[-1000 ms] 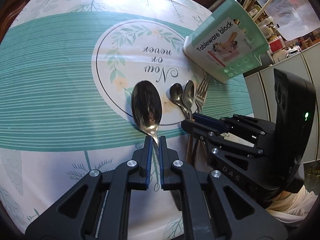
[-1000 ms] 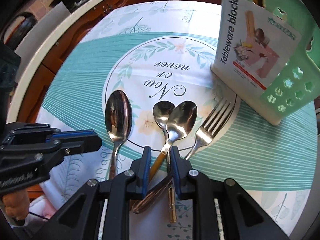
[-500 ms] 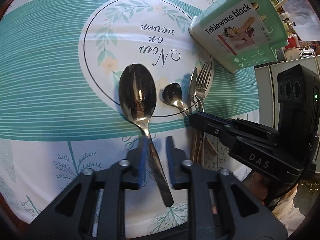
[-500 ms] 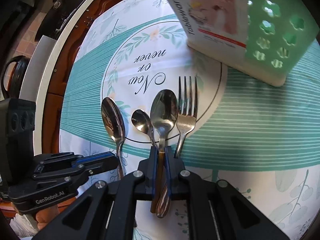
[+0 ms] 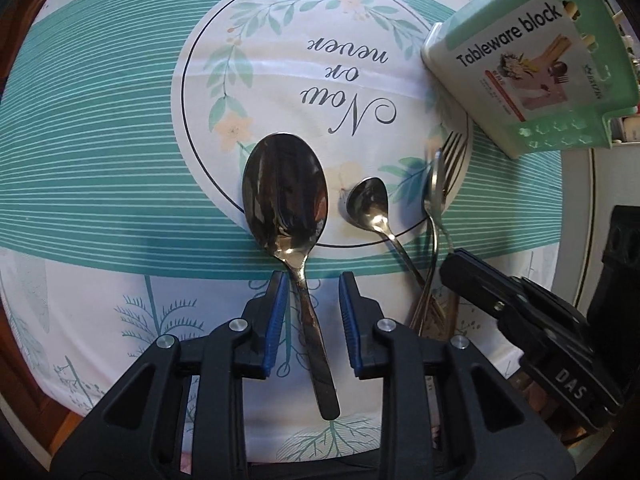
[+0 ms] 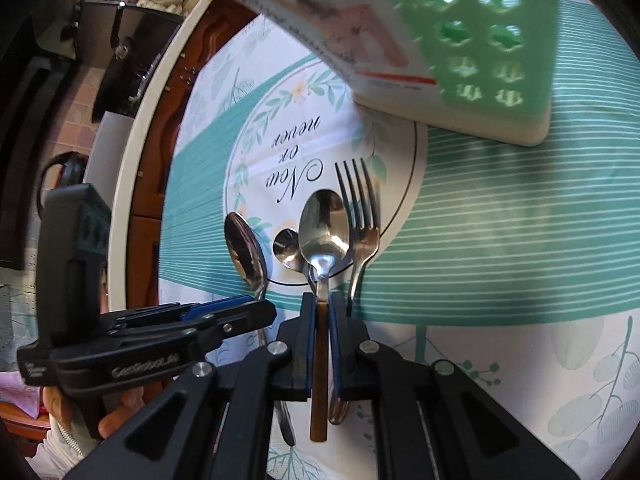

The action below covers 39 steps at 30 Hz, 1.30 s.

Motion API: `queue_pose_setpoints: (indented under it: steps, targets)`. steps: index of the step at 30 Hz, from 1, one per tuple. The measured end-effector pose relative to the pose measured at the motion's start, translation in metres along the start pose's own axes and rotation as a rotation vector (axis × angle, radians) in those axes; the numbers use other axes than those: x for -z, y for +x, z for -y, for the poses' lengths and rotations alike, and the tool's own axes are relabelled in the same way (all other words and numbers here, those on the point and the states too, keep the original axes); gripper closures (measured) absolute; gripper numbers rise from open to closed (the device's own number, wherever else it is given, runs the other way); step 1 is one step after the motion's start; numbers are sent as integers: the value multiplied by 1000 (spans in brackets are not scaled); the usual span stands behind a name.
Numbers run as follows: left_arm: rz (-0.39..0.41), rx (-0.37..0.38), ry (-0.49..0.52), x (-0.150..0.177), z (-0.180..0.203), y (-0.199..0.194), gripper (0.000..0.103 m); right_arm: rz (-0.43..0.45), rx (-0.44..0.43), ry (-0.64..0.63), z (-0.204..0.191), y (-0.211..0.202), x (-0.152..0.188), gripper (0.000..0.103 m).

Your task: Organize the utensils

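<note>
My left gripper is open, its fingers on either side of the handle of a large steel spoon lying on the tablecloth. My right gripper is shut on a wooden-handled spoon and holds it lifted, bowl forward. In the left wrist view that spoon shows edge-on at right. A small spoon and a fork lie on the cloth. The green tableware block holder stands at far right, close above in the right wrist view.
The teal and white tablecloth covers the table, whose white edge runs along the left. Dark pots sit beyond it. The right gripper's body is close beside my left gripper.
My left gripper opened and let the large spoon down on the cloth. My right gripper closed on the wooden-handled spoon and raised it toward the green holder.
</note>
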<state>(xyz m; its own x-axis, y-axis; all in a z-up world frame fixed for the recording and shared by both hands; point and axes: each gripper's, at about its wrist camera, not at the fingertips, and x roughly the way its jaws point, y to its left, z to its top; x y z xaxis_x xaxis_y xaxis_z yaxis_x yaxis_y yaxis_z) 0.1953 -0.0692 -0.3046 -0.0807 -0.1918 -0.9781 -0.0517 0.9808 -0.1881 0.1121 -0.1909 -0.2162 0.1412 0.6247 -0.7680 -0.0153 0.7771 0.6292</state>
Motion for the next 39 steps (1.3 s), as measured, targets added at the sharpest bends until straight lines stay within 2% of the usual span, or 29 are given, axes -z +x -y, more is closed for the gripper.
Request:
queue_pose_setpoints:
  steps: [5, 14, 16, 20, 29, 39]
  targets:
    - [-31, -82, -11, -7, 18, 6, 96, 30, -46, 16, 7, -9, 2, 97]
    - [1, -70, -5, 0, 20, 3, 100, 48, -105, 52, 32, -18, 10, 97]
    - [44, -79, 24, 17, 16, -2, 100, 53, -115, 54, 35, -20, 10, 97]
    - [131, -63, 60, 31, 23, -14, 100, 77, -122, 32, 36, -27, 12, 97]
    - [435, -36, 142, 67, 38, -71, 100, 177, -150, -64, 20, -50, 16, 97]
    - [650, 18, 223, 96, 56, -128, 100, 316, -146, -207, -10, -78, 26, 97]
